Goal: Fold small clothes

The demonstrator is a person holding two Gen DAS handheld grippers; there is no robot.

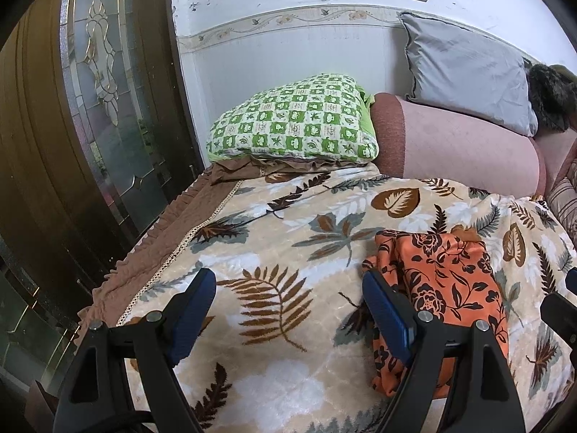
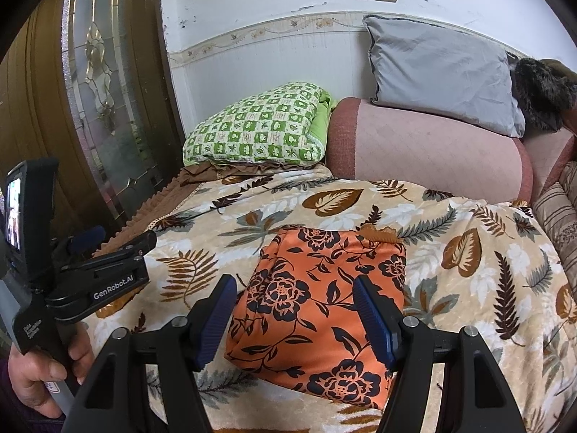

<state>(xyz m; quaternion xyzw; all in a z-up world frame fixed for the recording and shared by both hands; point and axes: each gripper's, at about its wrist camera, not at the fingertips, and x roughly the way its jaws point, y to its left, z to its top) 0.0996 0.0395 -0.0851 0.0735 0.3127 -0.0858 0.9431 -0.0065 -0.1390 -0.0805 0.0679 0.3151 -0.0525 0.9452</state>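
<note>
Both jaws stand wide apart and hold nothing. On the right gripper point(image 2: 294, 312) the two blue pads point(image 2: 375, 319) frame the folded orange garment point(image 2: 317, 310), which lies on the leaf-pattern blanket point(image 2: 468, 252) directly ahead of the jaws and partly between them; whether the pads touch the cloth, I cannot tell. The garment has a black flower print and looks like a compact, thick bundle.

On the left gripper point(image 1: 288, 305) the jaws are also wide. Between them there is only the blanket point(image 1: 274, 288) with a brown fern leaf. The same orange garment point(image 1: 447, 288) lies at the outer side of the right finger, partly hidden behind this finger.

Seen from the right wrist view, the left gripper point(image 2: 119, 249) is to the left of the right jaws, above the blanket's edge, and a hand point(image 2: 43, 368) grips its handle low at the left border.

Farther ahead of both jaws, a green checked pillow point(image 2: 256, 126) rests at the far end of the blanket. To the right of it there is a pink sofa arm point(image 2: 432, 148), and a grey cushion point(image 2: 440, 68) leans on the white wall point(image 2: 270, 14) above it. Far left of the jaws stands a wooden door with patterned glass point(image 1: 104, 83).
</note>
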